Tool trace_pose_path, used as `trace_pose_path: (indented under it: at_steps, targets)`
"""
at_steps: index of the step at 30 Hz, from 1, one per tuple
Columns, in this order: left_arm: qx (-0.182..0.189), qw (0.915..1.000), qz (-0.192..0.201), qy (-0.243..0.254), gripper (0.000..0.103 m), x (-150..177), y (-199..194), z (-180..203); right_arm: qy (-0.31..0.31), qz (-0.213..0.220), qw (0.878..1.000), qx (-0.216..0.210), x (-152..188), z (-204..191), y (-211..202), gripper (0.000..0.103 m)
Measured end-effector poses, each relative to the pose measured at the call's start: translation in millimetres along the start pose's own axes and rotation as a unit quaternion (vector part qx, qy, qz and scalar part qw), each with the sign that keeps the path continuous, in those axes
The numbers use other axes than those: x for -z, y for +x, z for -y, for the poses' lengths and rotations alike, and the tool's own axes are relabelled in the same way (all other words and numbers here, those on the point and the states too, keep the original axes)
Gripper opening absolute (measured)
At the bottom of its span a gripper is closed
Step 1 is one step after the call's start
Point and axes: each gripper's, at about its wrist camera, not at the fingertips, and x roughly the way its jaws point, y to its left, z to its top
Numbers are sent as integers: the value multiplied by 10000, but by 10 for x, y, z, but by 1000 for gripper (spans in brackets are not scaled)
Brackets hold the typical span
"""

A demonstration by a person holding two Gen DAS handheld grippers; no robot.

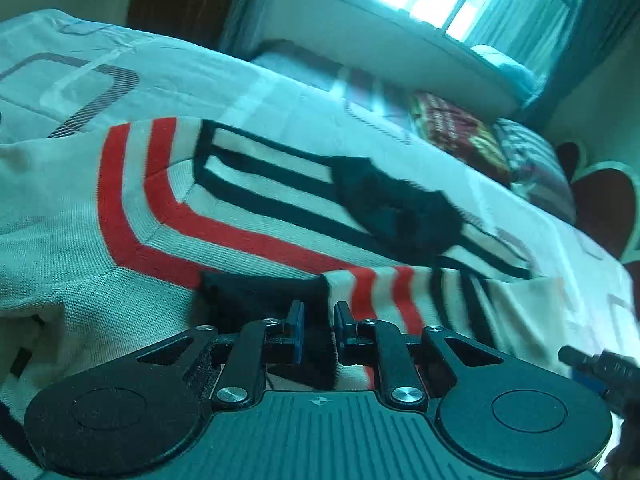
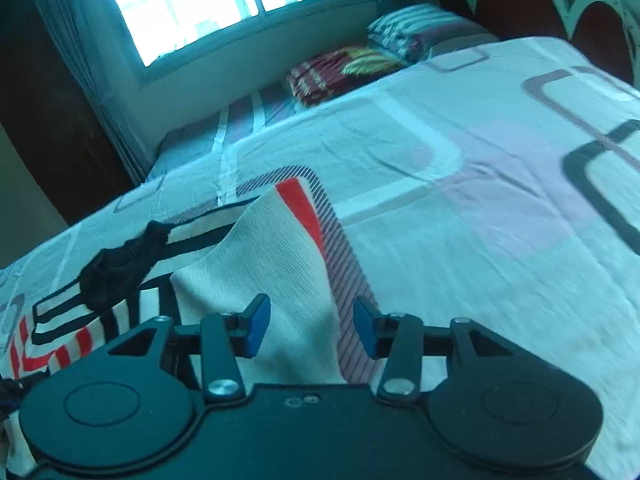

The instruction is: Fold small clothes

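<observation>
A small cream knit sweater [image 1: 72,256] with red and black stripes and a black collar [image 1: 396,208] lies spread on the bed. My left gripper [image 1: 319,328] is shut on the sweater's black cuffed sleeve end [image 1: 264,292], which lies over the body. In the right wrist view the sweater [image 2: 264,256] lies in front of and under my right gripper [image 2: 312,326], which is open with cream fabric between its blue pads [image 2: 256,326] and not pinched. The black collar [image 2: 120,268] shows at the left.
The bed has a white sheet [image 2: 460,208] with grey and black rounded-square prints. Folded dark red and striped blankets [image 2: 340,72] lie near the window wall. A red headboard [image 2: 520,4] stands at the far end. The window [image 2: 192,0] is bright.
</observation>
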Motion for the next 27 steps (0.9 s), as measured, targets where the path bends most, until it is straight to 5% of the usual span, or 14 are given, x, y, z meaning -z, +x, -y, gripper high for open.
trace_pose_path:
  at_steps: [3, 4, 7, 10, 12, 18, 21, 27]
  targets:
    - [-133, 9996, 41, 226, 14, 13, 76, -11, -79, -26, 10000, 39, -86, -25, 239, 41]
    - [-147, 9994, 55, 305, 14, 15, 77, -5, -161, -14, 9999, 19, -100, -60, 271, 33]
    - [-154, 9991, 59, 387, 14, 21, 65, 9, -713, 197, 9963, 427, -53, -149, 354, 26]
    - [-296, 9991, 44, 309, 15, -21, -54, 44, -616, 164, 9972, 381, -100, -150, 264, 30]
    - [-275, 9978, 393, 454, 15, -21, -202, 116, -700, 398, 9966, 195, -131, -218, 123, 30]
    - [-266, 9985, -110, 455, 15, -110, 160, 189, -918, 212, 9948, 381, -233, -286, 440, 38]
    - [-217, 9992, -29, 322, 14, -129, 180, 90, -652, 134, 9969, 421, -274, -115, 490, 45]
    - [-295, 9987, -29, 416, 15, -60, -132, 76, -654, 284, 9973, 159, -62, -193, -84, 43]
